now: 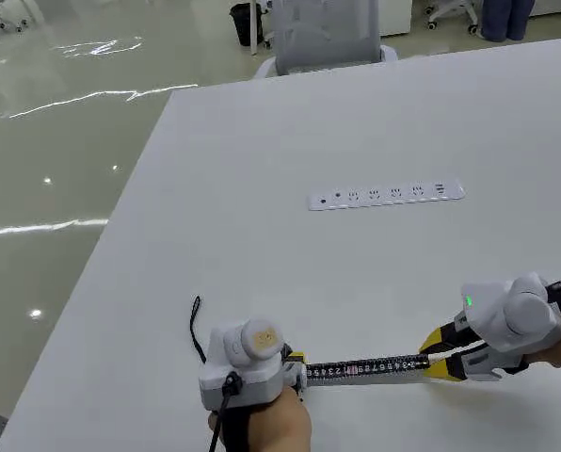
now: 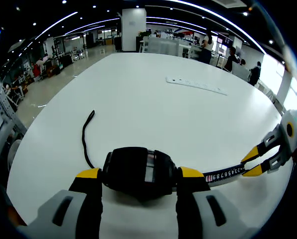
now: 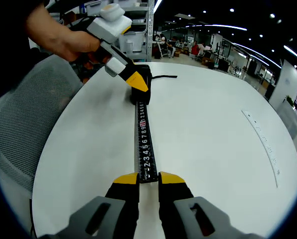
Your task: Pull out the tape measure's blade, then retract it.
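Tape measure [image 2: 138,172], black-cased, sat on the white desk [image 1: 309,122] close to its near edge. It was clamped across its sides by the yellow-tipped fingers [image 2: 89,174] of the left gripper [image 1: 295,365], which were spread no wider than the case itself. Its blade [image 1: 365,367] stood out of the case in a straight line, dark numbered face up, low over the desk. The blade ran across to the right gripper [image 1: 436,356]. That gripper's fingers [image 3: 126,178] were drawn narrow and pinched the blade's free end between their yellow tips. In the right gripper view the printed numbers climbed away from those tips toward the case. The two grippers sat well apart, one at each end of the blade, and a bare hand [image 1: 266,424] held the left one from below in the head view.

A thin black cord [image 2: 86,137] ran from beside the case, on the side away from the blade, and lay in a loose curve on the desk. Farther across the desk, well apart from the tape measure, a long white power strip [image 1: 386,195] lay flat. A grey chair [image 1: 323,33] stood at the desk's far end, and a glossy floor [image 1: 55,141] with streaks of reflected light spread off to the left. In the right gripper view a grey mesh chair back [image 3: 19,114] stood just beside the desk's edge.
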Demonstrator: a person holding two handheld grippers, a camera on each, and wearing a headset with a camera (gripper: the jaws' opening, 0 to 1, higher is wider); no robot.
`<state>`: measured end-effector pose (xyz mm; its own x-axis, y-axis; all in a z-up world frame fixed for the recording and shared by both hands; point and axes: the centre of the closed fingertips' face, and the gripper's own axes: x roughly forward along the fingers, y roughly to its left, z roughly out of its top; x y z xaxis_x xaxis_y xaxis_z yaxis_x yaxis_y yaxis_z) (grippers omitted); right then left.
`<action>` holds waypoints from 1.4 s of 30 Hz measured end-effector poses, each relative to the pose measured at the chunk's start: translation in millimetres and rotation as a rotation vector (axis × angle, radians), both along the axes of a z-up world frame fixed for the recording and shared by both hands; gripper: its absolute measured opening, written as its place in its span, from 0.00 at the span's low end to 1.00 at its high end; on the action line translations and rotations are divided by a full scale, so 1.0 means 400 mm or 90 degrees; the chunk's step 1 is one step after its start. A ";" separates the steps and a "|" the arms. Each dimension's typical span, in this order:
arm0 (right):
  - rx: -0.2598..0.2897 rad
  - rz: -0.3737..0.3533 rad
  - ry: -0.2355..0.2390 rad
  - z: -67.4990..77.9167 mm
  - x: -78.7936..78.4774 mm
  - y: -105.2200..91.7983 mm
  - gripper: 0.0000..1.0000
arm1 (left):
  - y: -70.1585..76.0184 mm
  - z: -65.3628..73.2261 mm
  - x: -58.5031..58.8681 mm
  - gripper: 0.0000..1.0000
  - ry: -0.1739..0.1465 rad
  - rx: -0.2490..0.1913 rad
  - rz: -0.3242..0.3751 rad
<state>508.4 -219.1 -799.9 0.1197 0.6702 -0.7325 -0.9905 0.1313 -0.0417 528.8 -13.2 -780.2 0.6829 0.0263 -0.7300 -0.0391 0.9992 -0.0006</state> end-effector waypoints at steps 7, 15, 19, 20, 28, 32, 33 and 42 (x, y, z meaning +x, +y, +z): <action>0.004 0.003 -0.001 0.002 0.001 0.013 0.13 | 0.000 -0.001 0.000 0.56 0.004 0.001 0.000; 0.006 0.003 -0.001 0.005 0.002 0.026 0.13 | 0.000 -0.001 0.001 0.56 0.003 -0.001 -0.001; 0.007 0.003 -0.001 0.005 0.002 0.031 0.13 | 0.001 -0.002 0.001 0.56 0.004 -0.001 -0.002; 0.006 0.003 -0.001 0.005 0.002 0.031 0.13 | 0.000 -0.001 0.001 0.56 0.004 -0.001 -0.002; 0.005 0.002 0.001 0.003 0.000 0.041 0.13 | 0.001 -0.001 0.000 0.56 0.004 -0.001 -0.004; 0.004 -0.001 0.002 0.001 0.001 0.043 0.13 | 0.001 -0.002 0.000 0.56 0.003 -0.002 -0.004; 0.004 -0.001 0.002 0.001 0.001 0.044 0.13 | 0.001 -0.002 0.000 0.56 0.003 -0.002 -0.003; 0.002 -0.003 0.005 -0.004 0.000 0.046 0.13 | -0.001 -0.003 0.002 0.56 0.004 -0.001 -0.005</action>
<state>508.4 -200.8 -801.3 0.1168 0.6721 -0.7312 -0.9902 0.1355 -0.0336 529.5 -13.6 -781.5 0.6783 0.0190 -0.7345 -0.0306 0.9995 -0.0024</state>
